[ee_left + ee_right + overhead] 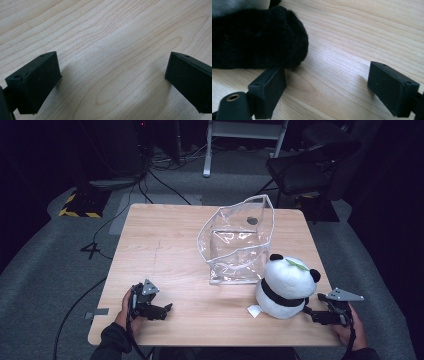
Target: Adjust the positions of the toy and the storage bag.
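Observation:
A plush panda point(286, 288), white with black ears and a black band, sits near the table's front right. Behind it stands a clear plastic bag point(239, 240) with a white rim, mouth up. My right gripper point(309, 312) rests low on the table just right of the panda, open; in the right gripper view the panda's black limb point(259, 37) lies just beyond the left jaw, with bare wood between the jaws point(327, 82). At the front left my left gripper point(167, 309) lies on the table, open, with only wood grain between its jaws point(112, 72).
The wooden table point(160, 245) has bare surface across its left half and middle. A small white tag point(253, 310) sticks out by the panda's base. Beyond the table are a dark chair point(310, 167), a white frame point(245, 135) and floor cables.

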Demonstrator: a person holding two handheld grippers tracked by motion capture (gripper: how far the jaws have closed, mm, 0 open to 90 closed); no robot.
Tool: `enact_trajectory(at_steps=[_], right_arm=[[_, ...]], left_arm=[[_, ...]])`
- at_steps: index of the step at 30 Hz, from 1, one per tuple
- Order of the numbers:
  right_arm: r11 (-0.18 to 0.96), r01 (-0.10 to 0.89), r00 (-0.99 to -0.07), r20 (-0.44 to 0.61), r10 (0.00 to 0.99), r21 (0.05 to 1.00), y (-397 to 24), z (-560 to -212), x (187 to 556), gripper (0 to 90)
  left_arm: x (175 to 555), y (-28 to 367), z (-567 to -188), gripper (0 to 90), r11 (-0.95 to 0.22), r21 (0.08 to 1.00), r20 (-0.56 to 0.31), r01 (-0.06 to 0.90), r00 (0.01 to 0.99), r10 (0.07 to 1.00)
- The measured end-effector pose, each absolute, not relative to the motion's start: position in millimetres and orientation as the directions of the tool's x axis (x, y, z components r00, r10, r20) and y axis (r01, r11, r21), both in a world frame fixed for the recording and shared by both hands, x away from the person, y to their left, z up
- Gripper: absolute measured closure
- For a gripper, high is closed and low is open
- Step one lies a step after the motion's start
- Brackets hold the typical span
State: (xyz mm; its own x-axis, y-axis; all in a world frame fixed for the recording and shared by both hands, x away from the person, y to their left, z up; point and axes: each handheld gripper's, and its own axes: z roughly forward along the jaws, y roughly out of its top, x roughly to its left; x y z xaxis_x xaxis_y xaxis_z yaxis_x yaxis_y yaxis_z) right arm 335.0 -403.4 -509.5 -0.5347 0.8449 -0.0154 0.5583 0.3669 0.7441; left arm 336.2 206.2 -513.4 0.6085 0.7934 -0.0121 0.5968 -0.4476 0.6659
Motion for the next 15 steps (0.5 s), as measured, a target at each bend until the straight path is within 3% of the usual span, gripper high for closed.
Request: enact_trajectory(at_steps=[15], right_arm=[[0.378, 0.556, -0.544, -0.019, 0.839, 0.74, -404.5, -509.1, 335.1, 14.6]], left_arm=[[333.5, 205.8, -513.5, 0.4, -0.449, 0.667, -0.012, 0.594, 0.612, 0.791]])
